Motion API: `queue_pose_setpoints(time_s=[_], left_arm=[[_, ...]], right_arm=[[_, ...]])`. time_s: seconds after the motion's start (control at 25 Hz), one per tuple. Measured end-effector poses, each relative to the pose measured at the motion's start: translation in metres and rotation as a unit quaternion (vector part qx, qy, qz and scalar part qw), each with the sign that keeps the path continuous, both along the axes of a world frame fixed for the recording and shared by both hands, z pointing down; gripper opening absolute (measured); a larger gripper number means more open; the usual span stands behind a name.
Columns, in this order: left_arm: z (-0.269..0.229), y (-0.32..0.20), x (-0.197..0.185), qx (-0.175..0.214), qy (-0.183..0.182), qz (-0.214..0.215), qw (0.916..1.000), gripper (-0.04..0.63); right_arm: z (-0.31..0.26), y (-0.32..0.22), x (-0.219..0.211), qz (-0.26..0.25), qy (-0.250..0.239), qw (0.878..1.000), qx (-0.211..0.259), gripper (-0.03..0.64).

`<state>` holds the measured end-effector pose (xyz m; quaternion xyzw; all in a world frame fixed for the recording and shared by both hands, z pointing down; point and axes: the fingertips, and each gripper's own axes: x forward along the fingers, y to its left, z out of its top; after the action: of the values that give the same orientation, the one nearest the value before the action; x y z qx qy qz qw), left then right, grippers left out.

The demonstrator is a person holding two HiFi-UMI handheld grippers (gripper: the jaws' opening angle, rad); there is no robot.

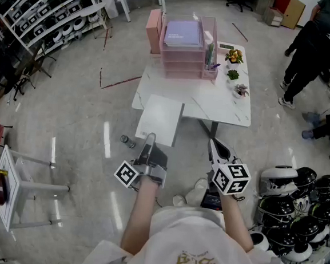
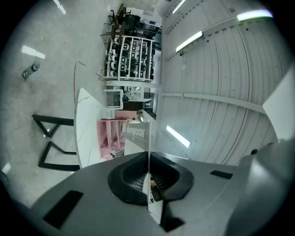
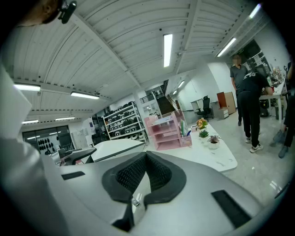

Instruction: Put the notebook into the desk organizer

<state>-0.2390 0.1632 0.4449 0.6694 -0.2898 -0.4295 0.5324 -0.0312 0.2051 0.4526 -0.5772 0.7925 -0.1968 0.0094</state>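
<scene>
A white notebook [image 1: 160, 119] hangs flat over the near edge of the white table [image 1: 224, 108], its near edge held in my left gripper [image 1: 150, 139], which is shut on it. In the left gripper view the notebook [image 2: 136, 133] runs edge-on out from between the closed jaws of the left gripper [image 2: 149, 156]. The pink desk organizer [image 1: 183, 55] stands at the table's far side, with a purple book in its top tray. To the right of the notebook and below the table's edge, my right gripper [image 1: 212, 144] is shut and empty. The right gripper view shows the right gripper [image 3: 145, 154], the organizer [image 3: 168, 131] and the notebook [image 3: 115, 147].
Three small potted plants [image 1: 234, 74] line the table's right side. People [image 1: 313, 49] stand at the far right. Helmets [image 1: 296, 206] are piled at the lower right. A shelf rack [image 1: 43, 9] is at the upper left, a white cart [image 1: 10, 192] at the left, and a can [image 1: 124, 139] on the floor.
</scene>
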Motion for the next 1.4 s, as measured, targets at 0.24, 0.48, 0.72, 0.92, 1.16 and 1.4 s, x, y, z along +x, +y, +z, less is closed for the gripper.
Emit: queue_pose_setpoints(time_s=[0.24, 0.48, 0.72, 0.92, 1.16, 1.4], left_arm=[[0.003, 0.004, 0.004, -0.003, 0.009, -0.003, 1.0, 0.026], [0.001, 0.009, 0.005, -0.003, 0.022, -0.006, 0.9997, 0.026], [-0.001, 0.013, 0.011, 0.0, 0.025, 0.002, 0.9997, 0.026], [0.005, 0.002, 0.019, -0.01, 0.032, 0.001, 0.9994, 0.026], [0.014, -0.036, 0.037, -0.019, 0.034, 0.003, 0.9992, 0.026], [0.027, -0.106, 0.056, -0.027, 0.033, -0.006, 0.9991, 0.026]], right_arm=[[-0.002, 0.002, 0.008, 0.001, 0.001, 1.0, 0.003, 0.008], [-0.005, 0.013, 0.013, 0.005, 0.001, 1.0, 0.008, 0.008], [-0.014, 0.026, 0.027, 0.023, -0.017, 0.999, 0.018, 0.008], [-0.004, 0.027, 0.038, 0.031, -0.012, 0.999, 0.005, 0.008], [0.002, -0.016, 0.054, 0.03, -0.013, 0.999, 0.001, 0.008], [0.012, -0.089, 0.072, 0.016, -0.008, 1.0, -0.008, 0.008]])
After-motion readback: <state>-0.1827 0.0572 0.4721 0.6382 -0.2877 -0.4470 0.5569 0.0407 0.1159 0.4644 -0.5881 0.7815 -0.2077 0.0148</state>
